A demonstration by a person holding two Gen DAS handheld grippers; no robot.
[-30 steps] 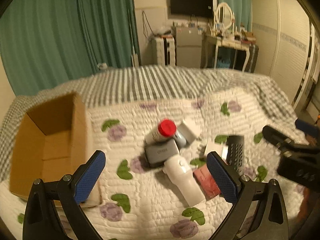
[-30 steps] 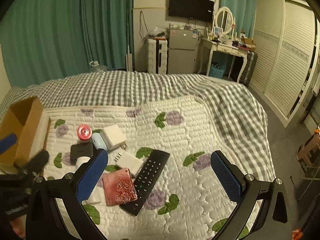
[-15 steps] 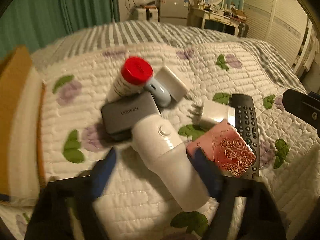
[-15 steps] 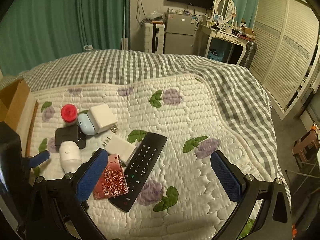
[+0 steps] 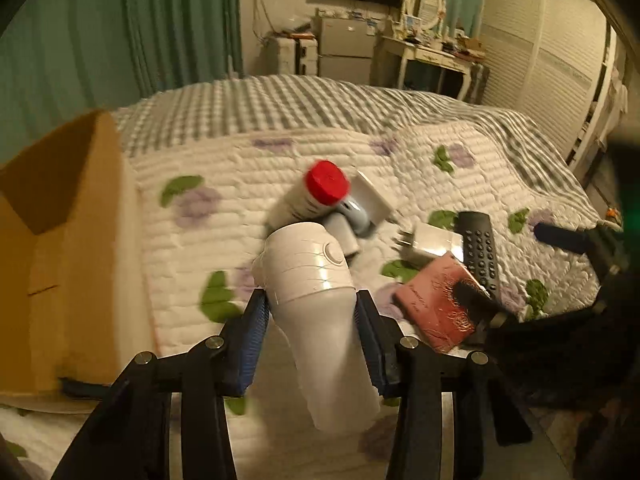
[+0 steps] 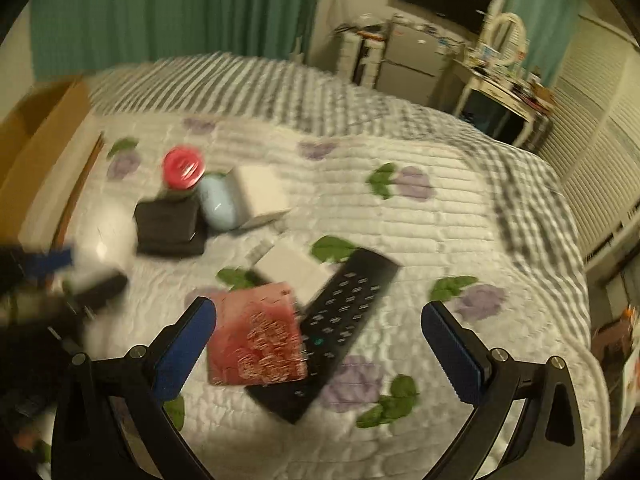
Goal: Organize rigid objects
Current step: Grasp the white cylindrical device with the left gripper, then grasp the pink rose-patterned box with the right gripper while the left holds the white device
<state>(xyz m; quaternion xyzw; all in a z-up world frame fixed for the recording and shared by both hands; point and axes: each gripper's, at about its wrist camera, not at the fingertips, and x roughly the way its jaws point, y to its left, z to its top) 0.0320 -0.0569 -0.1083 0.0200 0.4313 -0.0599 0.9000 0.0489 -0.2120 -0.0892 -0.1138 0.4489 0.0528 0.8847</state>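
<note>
Progress looks slight: only one item is off the quilt (image 6: pixel 460 216) so far. The left gripper (image 5: pixel 310 314) is clamped on the white device (image 5: pixel 316 280), its blue pads pressing both sides of the body, and the device sits raised in front of the pile. The box (image 5: pixel 60 240) stands just to the left on the bed, open; what little of its inside shows looks bare, though I cannot see the floor of it.

Everything else lies clustered on the quilt: the red-capped bottle (image 6: pixel 182 170), a black block (image 6: pixel 168 226), a pale blue case (image 6: pixel 218 202), a white cube (image 6: pixel 262 192), a white charger (image 6: pixel 296 266), the pink case (image 6: pixel 256 340) and the remote (image 6: pixel 336 328), the last two overlapping.

The right gripper (image 6: pixel 318 346) hangs wide open above the pink case and remote, holding nothing. My judgement: the first object is on its way, and seven remain.
</note>
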